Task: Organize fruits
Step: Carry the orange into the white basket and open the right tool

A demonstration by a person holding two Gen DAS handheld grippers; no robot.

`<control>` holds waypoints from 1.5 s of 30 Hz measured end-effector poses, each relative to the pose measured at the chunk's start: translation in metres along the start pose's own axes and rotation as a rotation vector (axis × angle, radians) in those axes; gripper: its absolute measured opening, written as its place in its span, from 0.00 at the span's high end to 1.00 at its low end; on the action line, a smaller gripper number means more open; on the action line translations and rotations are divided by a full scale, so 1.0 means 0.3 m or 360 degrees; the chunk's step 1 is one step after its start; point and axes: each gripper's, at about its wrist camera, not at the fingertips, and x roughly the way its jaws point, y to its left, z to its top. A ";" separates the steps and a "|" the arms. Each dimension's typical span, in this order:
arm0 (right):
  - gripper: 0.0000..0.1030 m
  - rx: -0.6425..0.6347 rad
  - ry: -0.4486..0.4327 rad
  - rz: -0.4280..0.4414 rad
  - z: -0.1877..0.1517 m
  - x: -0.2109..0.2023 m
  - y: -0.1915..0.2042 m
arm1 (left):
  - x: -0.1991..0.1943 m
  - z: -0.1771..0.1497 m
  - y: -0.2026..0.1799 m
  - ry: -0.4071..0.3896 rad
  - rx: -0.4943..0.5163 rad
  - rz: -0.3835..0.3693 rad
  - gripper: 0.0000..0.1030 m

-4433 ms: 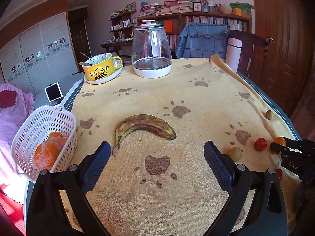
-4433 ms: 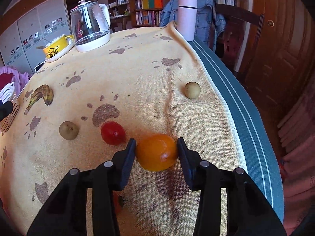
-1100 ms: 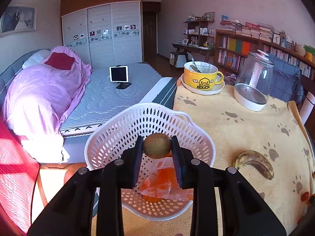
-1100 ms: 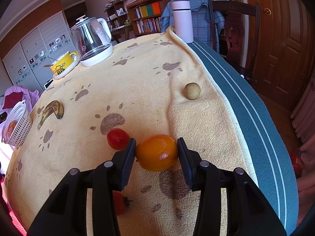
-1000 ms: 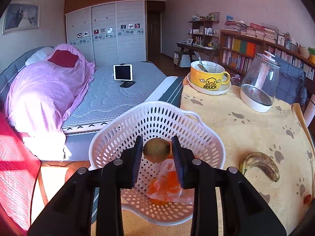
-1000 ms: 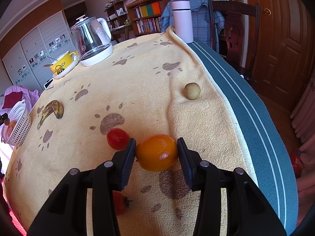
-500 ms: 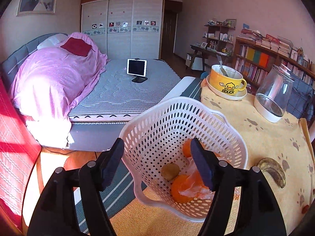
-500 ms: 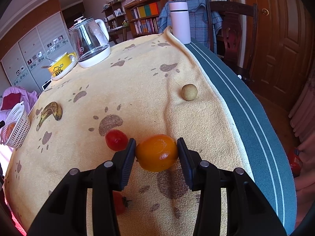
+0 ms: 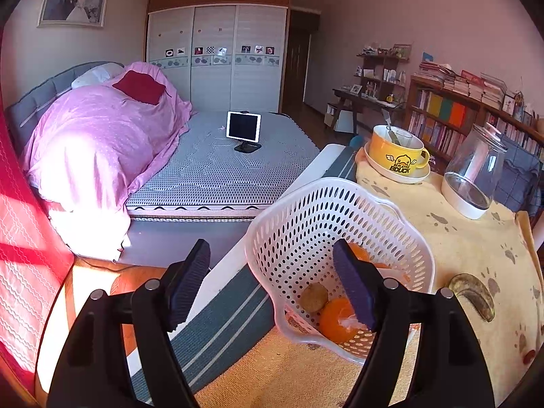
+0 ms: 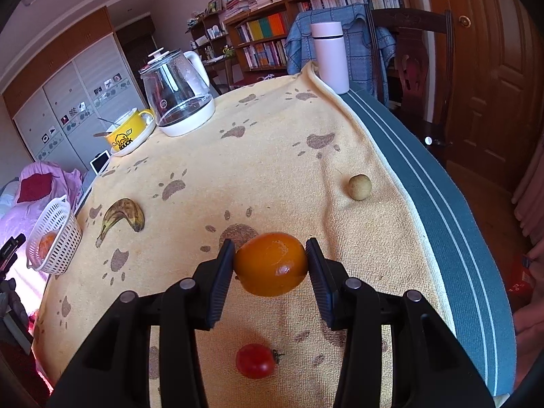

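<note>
My left gripper [image 9: 272, 282] is open and empty at the near left rim of the white basket [image 9: 306, 224]. Inside the basket lie a brown round fruit [image 9: 313, 297] and oranges in a plastic bag [image 9: 335, 319]. My right gripper [image 10: 271, 265] is shut on an orange [image 10: 271, 263], lifted above the paw-print cloth. Under it lies a red tomato [image 10: 255, 360]. A greenish-brown round fruit [image 10: 359, 187] rests near the cloth's right edge. A spotted banana [image 10: 124, 217] lies left of centre, with the basket [image 10: 54, 238] at the table's far left edge.
A glass kettle [image 10: 178, 95], a yellow mug on a saucer [image 10: 127, 134] and a white tumbler [image 10: 330, 57] stand at the back of the table. A bed [image 9: 210, 170] lies beyond the basket. A chair with a blue garment [image 10: 384, 47] stands behind the table.
My left gripper opened and the brown fruit dropped into the basket; the gripper then drew back to the left. My right gripper lifted the orange off the cloth.
</note>
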 end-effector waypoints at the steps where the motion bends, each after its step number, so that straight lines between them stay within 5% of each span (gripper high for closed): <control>1: 0.58 -0.0011 0.0000 0.0014 0.004 0.000 0.020 | -0.003 0.004 0.002 -0.0005 0.0002 -0.0003 0.22; 8: 0.58 -0.0191 0.0029 0.0176 0.026 0.039 0.251 | -0.036 0.037 0.050 -0.0063 -0.0028 0.0023 0.21; 28: 0.58 -0.0736 0.0153 0.0840 0.013 0.149 1.173 | -0.120 0.103 0.199 -0.0158 -0.0207 0.0040 0.20; 45: 0.57 -0.0769 0.0245 0.0941 -0.060 0.226 1.428 | -0.144 0.127 0.322 -0.0171 -0.0387 0.0054 0.19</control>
